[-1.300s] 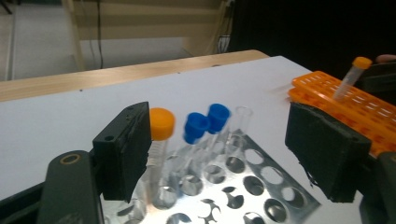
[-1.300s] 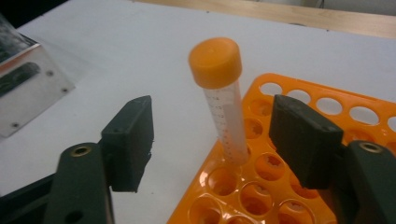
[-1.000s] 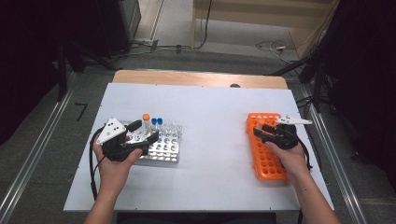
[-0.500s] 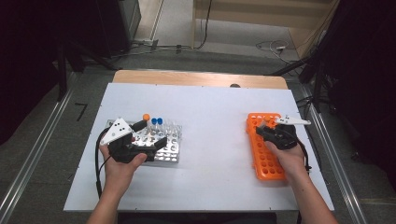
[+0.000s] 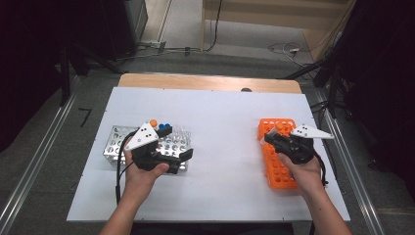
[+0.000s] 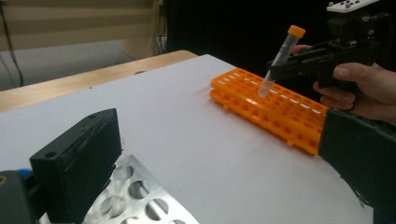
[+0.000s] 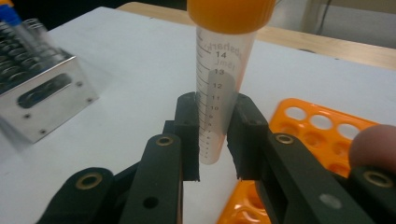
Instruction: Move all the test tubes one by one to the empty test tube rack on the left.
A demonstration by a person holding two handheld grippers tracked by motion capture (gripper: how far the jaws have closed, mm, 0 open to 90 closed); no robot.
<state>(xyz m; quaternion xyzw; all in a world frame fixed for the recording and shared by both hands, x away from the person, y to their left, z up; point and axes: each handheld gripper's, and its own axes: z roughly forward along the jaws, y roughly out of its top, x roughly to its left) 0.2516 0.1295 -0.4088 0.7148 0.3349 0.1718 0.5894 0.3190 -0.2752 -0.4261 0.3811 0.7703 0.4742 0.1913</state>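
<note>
My right gripper point(image 7: 214, 135) is shut on a clear graduated tube with an orange cap point(image 7: 222, 84), held upright. In the left gripper view the tube point(image 6: 280, 58) hangs just above the far end of the orange rack point(image 6: 280, 109). From above, the right gripper point(image 5: 271, 138) is over the far end of that rack point(image 5: 279, 171). My left gripper point(image 5: 176, 143) is over the right end of the metal rack point(image 5: 115, 142). Its jaws have just been opening and now stand wide apart with nothing between them point(image 6: 219, 163). An orange-capped tube point(image 5: 153, 122) and blue-capped tubes point(image 5: 164, 126) stand in the metal rack.
The racks sit on a white table top point(image 5: 220, 122) with a wooden strip point(image 5: 205, 82) along its far edge. Bare table lies between the two racks. Cables point(image 5: 210, 49) run on the floor beyond the table. A metal rail point(image 5: 29, 166) runs along the left.
My left hand has shifted right along the metal rack and its jaws have spread wide. My right gripper has closed on the orange-capped tube and risen a little over the orange rack.
</note>
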